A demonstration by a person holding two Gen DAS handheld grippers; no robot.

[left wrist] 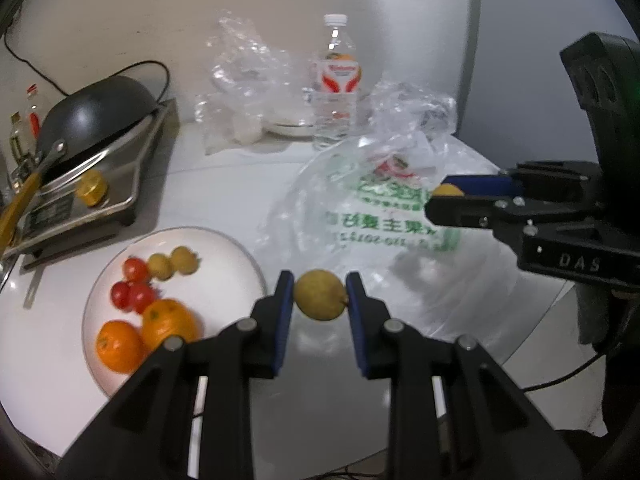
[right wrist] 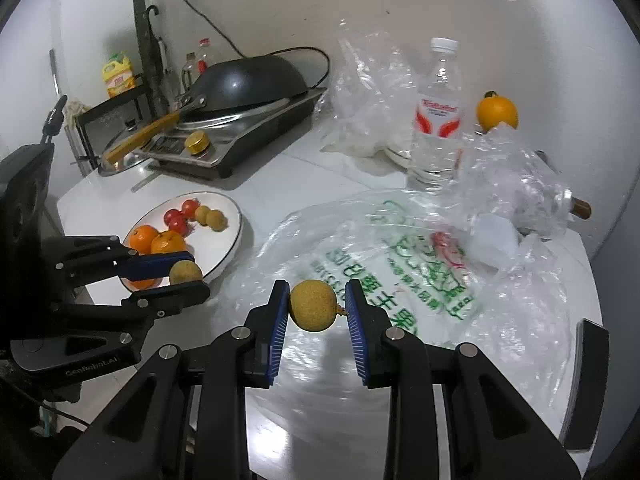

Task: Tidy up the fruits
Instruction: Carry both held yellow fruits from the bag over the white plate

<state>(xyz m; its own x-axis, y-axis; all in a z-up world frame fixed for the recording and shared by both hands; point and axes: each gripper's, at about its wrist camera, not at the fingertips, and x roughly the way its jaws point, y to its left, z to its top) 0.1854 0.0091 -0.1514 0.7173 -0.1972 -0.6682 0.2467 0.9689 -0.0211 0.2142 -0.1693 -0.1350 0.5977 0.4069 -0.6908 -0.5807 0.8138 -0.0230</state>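
Each gripper, left (left wrist: 320, 294) and right (right wrist: 318, 308), pinches a small yellow fruit (left wrist: 320, 295); next, both should go to the plate (left wrist: 240, 256) left of them.

On the worktop (right wrist: 280, 168) the plate (right wrist: 228, 248) sits left of the printed bag (right wrist: 400, 240), holding two oranges (right wrist: 154, 238), three tomatoes (right wrist: 180, 216) and two small fruits (right wrist: 210, 216). Behind the plate stands the stove (right wrist: 256, 132) with a pan (right wrist: 244, 80) on it. The bottle (right wrist: 438, 120) stands behind the bag, another orange (right wrist: 496, 113) to its right.
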